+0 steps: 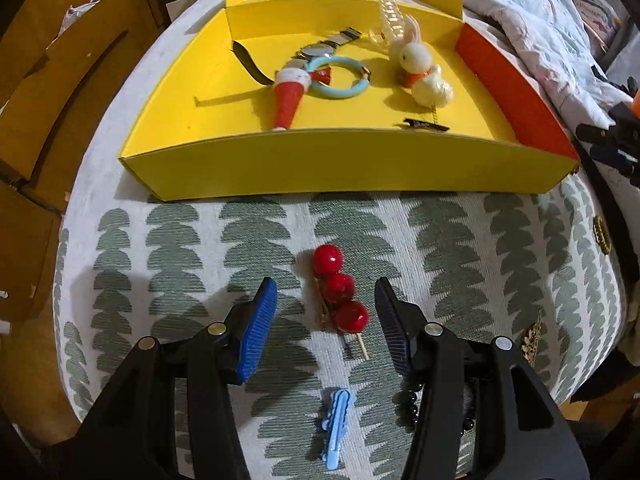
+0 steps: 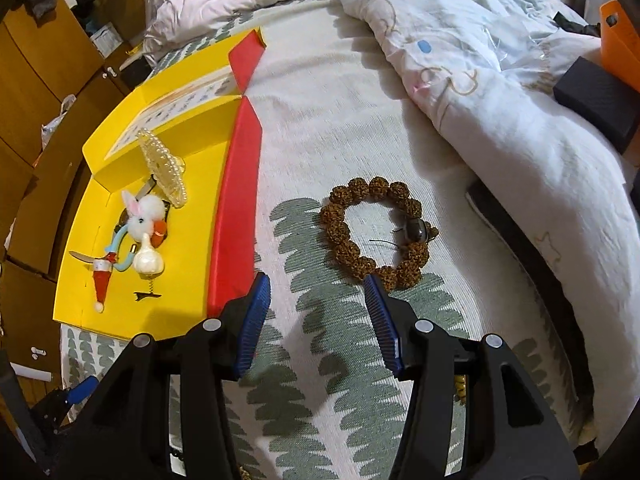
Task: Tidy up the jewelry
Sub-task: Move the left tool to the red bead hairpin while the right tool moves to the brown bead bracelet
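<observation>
A hair clip of three red balls on a stick [image 1: 339, 294] lies on the patterned bedspread between the open fingers of my left gripper [image 1: 325, 289], untouched. A blue hair clip [image 1: 336, 426] lies nearer the camera. The yellow box [image 1: 344, 164] beyond holds a watch, a teal bangle [image 1: 340, 78], a Santa-hat clip [image 1: 290, 94], a rabbit plush clip [image 1: 416, 62] and a clear pearl claw. My right gripper [image 2: 316, 286] is open and empty, just short of a brown bead bracelet [image 2: 374, 230]. The box [image 2: 236, 184] lies to its left.
A rumpled white duvet [image 2: 500, 92] covers the bed's far and right side. Gold ornaments [image 1: 600, 232] and black beads [image 1: 414, 404] lie by the left gripper's right finger. Wooden furniture [image 1: 60, 92] stands left of the bed. A black box [image 2: 596, 96] lies far right.
</observation>
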`<state>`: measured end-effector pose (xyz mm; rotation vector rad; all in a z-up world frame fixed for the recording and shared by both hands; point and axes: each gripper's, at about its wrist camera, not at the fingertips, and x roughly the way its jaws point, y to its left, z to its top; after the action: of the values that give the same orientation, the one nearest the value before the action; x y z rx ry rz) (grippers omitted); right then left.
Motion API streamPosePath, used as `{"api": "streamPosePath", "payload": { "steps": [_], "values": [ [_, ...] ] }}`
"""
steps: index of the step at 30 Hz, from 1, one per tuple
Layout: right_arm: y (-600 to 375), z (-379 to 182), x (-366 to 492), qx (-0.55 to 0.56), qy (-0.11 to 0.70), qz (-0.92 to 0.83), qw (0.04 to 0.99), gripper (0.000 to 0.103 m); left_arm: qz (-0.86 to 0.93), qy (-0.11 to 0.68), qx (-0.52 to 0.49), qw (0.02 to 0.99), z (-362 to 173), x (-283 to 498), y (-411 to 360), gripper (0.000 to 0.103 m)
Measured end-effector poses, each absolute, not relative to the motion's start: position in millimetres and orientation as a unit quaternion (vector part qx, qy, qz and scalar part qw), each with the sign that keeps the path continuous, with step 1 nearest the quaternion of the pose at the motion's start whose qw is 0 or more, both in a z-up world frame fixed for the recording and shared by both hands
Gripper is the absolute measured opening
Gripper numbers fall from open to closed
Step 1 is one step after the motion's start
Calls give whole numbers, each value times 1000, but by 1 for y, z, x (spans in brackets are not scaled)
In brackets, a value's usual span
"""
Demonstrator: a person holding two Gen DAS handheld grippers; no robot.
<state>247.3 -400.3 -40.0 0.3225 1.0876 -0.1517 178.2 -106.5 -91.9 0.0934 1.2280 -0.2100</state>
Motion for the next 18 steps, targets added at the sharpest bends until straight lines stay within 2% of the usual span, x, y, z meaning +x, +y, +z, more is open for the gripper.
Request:
{"api": "streamPosePath", "payload": {
  "steps": [18],
  "values": [
    [-401,-72,289,130,531,-64,835,52,-91,601,35,793,-114,188,-109,51]
  ]
}}
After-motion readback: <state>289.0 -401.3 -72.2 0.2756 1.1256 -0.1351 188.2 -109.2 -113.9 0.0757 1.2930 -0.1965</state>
